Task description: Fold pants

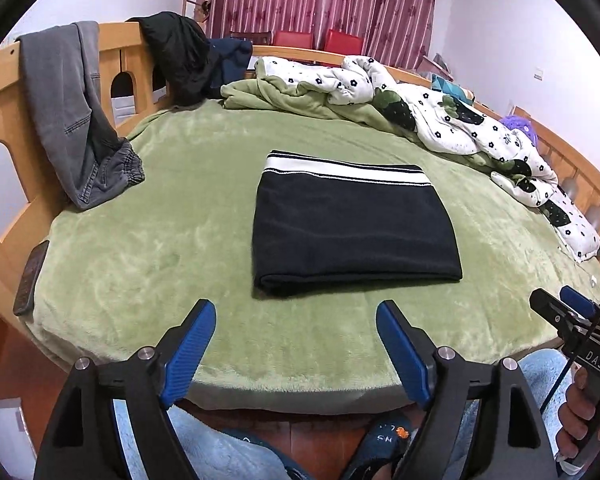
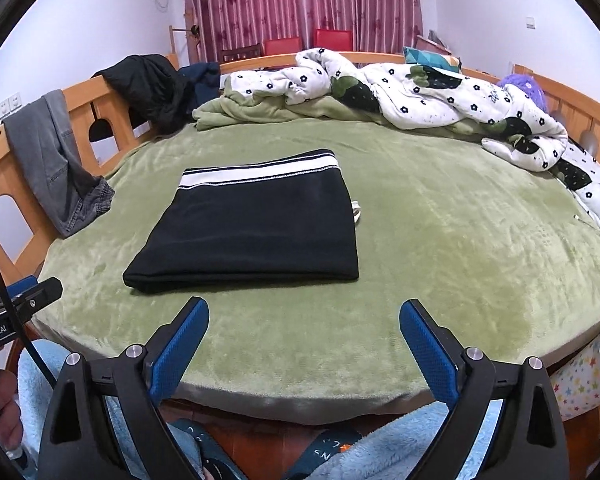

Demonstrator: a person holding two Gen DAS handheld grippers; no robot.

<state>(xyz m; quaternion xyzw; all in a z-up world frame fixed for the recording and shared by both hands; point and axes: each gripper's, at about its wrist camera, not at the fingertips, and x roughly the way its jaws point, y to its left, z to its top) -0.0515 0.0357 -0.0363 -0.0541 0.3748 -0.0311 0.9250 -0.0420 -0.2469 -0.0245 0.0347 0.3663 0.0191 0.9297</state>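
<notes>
the black pants (image 1: 356, 232) lie folded into a neat rectangle in the middle of the green blanket (image 1: 140, 248) that covers the bed, with the white striped waistband (image 1: 344, 172) along the far edge and the thick fold towards the near edge. a bit of white cord (image 2: 356, 212) pokes out at the right side of the stack. both grippers hang just off the near edge of the bed, apart from the pants and touching nothing. the left gripper (image 1: 296, 344) has its blue pads spread wide with only blanket showing between them, and the right gripper (image 2: 304, 344) stands wider still, likewise empty. from the left wrist view the right gripper shows at the far right, with fingers (image 1: 576, 408) wrapped round its handle. below the bed edge i can see pale blue fleecy legs (image 2: 380, 452) and dark slippers (image 1: 380, 440) on a reddish floor. a grey pair of jeans (image 1: 76, 120) hangs over the wooden bed rail (image 1: 120, 46) on the left, a black garment (image 1: 180, 56) is draped further along, and a rumpled white flowered quilt (image 1: 460, 120) is heaped along the far and right side. dark red curtains (image 2: 300, 0) hang behind.
</notes>
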